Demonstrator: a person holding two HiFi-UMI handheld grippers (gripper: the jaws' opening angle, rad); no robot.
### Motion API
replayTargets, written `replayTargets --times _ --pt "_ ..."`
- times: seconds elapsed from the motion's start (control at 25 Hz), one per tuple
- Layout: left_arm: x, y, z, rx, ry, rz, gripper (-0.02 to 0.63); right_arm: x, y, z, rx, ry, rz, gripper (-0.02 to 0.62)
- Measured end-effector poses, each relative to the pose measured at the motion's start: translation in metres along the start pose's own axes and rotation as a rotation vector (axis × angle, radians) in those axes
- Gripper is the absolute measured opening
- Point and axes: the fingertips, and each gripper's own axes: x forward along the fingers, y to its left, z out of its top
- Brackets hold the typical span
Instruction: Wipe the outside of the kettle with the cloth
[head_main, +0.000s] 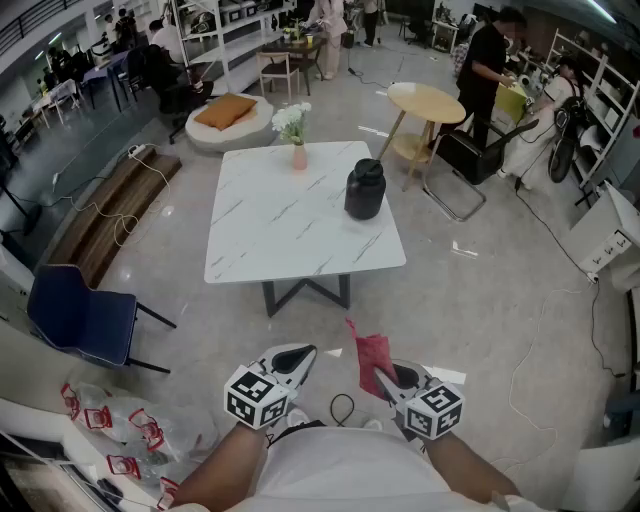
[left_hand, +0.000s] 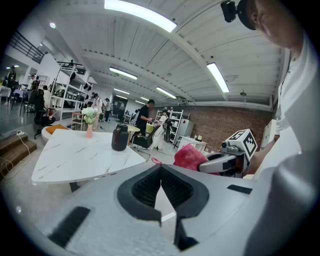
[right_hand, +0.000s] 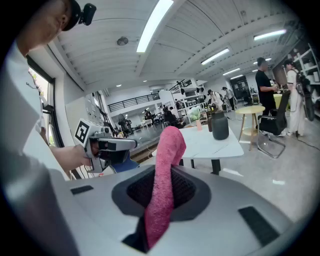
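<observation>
Head view: kettle (head_main: 365, 188) sits on the surface (head_main: 290, 230), well away from both grippers. Left gripper view: left gripper (left_hand: 161, 187) pressed together, empty. Right gripper view: right gripper (right_hand: 162, 197) pinching the cloth (right_hand: 167, 165). It's a floppy strip, so I reckon it could slip out mid-wipe.

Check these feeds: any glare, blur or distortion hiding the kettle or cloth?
Head view: sharp, evenly lit, kettle clear on the table. Left gripper view: heavy fisheye, black corners, ceiling lights blown out, kettle small. Right gripper view: same fisheye; cloth close up, slightly soft.
</observation>
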Motion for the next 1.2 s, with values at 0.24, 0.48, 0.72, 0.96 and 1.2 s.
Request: replayTargets --times 0.24,0.48,0.72,0.96,1.2 --pt "-0.002 0.005 0.0 0.002 -0.005 0.001 0.003 0.005 0.004 0.002 -0.012 0.001 0.005 0.06" --pt "-0.004 0.011 0.0 0.008 -0.003 -0.002 0.003 0.013 0.006 0.004 -0.02 0.005 0.001 0.06" --pt "-0.008 0.022 0.0 -0.003 -0.003 -0.008 0.003 0.026 0.006 0.004 0.046 0.027 0.001 0.063" --pt "-0.03 0.053 -0.003 -0.053 -0.028 0.02 0.003 0.05 0.021 0.002 0.018 0.084 0.014 0.064" --pt "-0.068 0.097 -0.006 -0.074 -0.043 0.068 0.003 0.092 0.052 0.014 -0.004 0.09 0.035 0.066"
